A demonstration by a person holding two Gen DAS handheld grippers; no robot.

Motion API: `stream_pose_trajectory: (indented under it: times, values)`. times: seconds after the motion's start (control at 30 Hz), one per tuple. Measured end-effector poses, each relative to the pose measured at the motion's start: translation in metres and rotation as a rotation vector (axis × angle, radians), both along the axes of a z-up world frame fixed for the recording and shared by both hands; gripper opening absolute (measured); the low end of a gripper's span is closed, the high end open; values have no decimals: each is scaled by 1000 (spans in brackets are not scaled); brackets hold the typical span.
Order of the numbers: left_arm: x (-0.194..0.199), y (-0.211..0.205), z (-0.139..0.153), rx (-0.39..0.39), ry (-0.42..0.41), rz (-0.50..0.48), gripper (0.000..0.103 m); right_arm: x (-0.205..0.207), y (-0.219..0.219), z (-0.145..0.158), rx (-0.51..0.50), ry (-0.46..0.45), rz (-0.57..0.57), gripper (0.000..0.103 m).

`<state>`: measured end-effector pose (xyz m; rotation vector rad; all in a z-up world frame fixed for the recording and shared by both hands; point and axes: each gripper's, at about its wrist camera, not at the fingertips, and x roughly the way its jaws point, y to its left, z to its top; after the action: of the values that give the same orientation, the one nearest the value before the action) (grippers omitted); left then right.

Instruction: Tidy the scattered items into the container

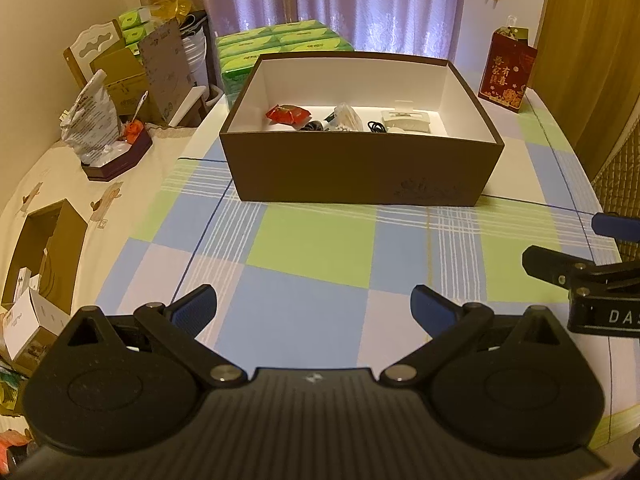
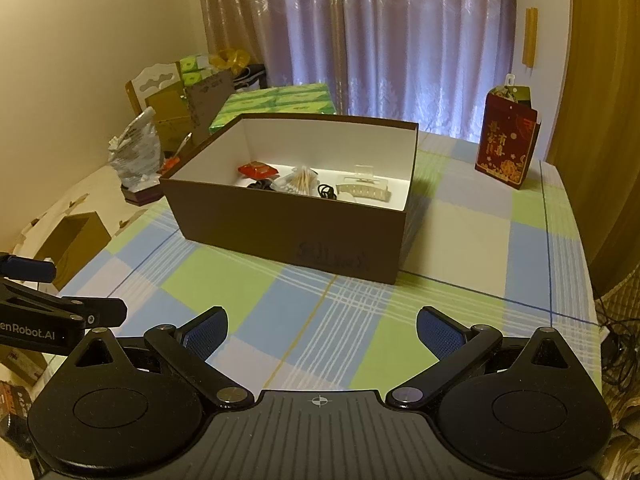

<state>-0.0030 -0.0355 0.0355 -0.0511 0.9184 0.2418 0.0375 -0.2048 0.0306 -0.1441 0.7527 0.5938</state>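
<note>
Checked cloth in blue, green and white covers the bench (image 1: pixel 312 248), with drawn curtains (image 2: pixel 400 40) behind it. On the cloth stands the brown box (image 1: pixel 360 176), open-topped and white inside. It already holds the scattered items: a red packet (image 1: pixel 288 114) at the left, a bag of cotton swabs (image 2: pixel 300 180) in the middle, a black cable (image 2: pixel 326 191) beside it, and a pale flat case (image 1: pixel 406 120) at the right. No loose item is visible on the cloth around the box, so the task appears complete or nearly so.

Left hand-held gripper (image 1: pixel 314 308): fingers spread wide, holding nothing, above the cloth near the box's front wall. Right hand-held gripper (image 2: pixel 320 334): likewise spread wide and empty.

Risk: the two hand-held grippers are close side by side; a sideways move could knock them together. A forward sweep could push the light box along the cloth or snag the fabric. A red gift bag (image 2: pixel 506 140) stands upright beyond the box and could tip if brushed.
</note>
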Motion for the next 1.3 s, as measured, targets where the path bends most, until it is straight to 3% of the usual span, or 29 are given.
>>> stream_pose_trajectory:
  times: [1.3]
  values:
    - [-3, -26, -5, 23, -12, -3, 102, -4, -20, -3, 17, -9, 17, 103]
